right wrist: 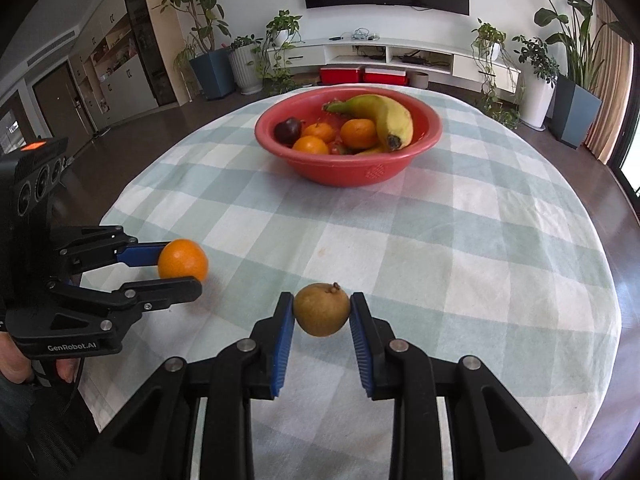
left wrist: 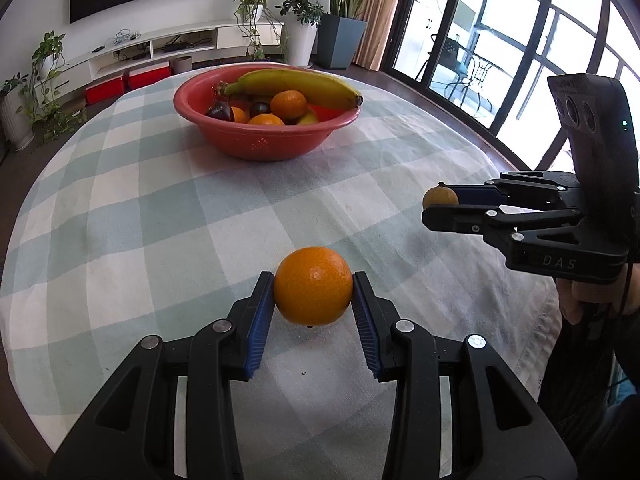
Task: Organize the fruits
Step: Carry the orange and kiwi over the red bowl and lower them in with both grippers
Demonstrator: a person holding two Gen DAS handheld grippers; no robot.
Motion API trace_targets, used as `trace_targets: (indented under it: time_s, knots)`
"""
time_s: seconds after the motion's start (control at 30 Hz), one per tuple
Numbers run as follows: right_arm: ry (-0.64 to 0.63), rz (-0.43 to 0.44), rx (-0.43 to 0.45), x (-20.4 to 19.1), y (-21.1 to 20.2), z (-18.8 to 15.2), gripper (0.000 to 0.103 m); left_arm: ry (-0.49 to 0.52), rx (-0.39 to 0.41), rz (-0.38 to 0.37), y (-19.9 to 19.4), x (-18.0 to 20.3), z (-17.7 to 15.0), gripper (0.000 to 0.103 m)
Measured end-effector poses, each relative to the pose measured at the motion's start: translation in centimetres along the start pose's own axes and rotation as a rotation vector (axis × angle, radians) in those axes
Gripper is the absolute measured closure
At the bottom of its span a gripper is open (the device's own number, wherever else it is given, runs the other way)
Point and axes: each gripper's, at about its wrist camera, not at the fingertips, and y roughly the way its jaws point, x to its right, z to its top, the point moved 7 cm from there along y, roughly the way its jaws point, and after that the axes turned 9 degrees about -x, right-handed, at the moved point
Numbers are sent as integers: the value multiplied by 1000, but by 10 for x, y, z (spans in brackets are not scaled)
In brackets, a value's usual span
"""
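Dimpled round orange (left wrist: 313,286) between ribbed blue pads (left wrist: 260,326)

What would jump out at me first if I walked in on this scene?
Probably the two handheld grippers low over the checked tablecloth: the left gripper has its jaws clamped on an orange, and the right gripper on a small brownish fruit. Beyond them, mid-table, sits a red bowl heaped with a banana, oranges and dark fruit.

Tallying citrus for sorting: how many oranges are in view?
4: one orange in the left tool, three in the red bowl at and. More may be hidden under the banana.
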Motion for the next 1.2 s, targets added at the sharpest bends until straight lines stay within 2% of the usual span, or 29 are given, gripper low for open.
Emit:
trace_targets:
  time_s: [0.13,0.37,0.5,0.7,0.87,1.2]
  knots:
    - [13,-15,41,17,-16,25,72,22,26,27,-12,-3,23,66]
    - [-18,-41,112,25,-35,79,72,44,72,81,-28,-19,86,67]
    - [-45,-45,124,22,-31,106,72,53,77,112,-23,-26,121,67]
    - [-82,-40,92,15,-5,129,72,55,63,145,-3,-33,161,66]
    - [-103,-26,60,12,20,137,72,62,33,159,22,-38,176,66]
    - [-120,-26,31,13,43,138,72,76,-17,171,66,-50,176,67]
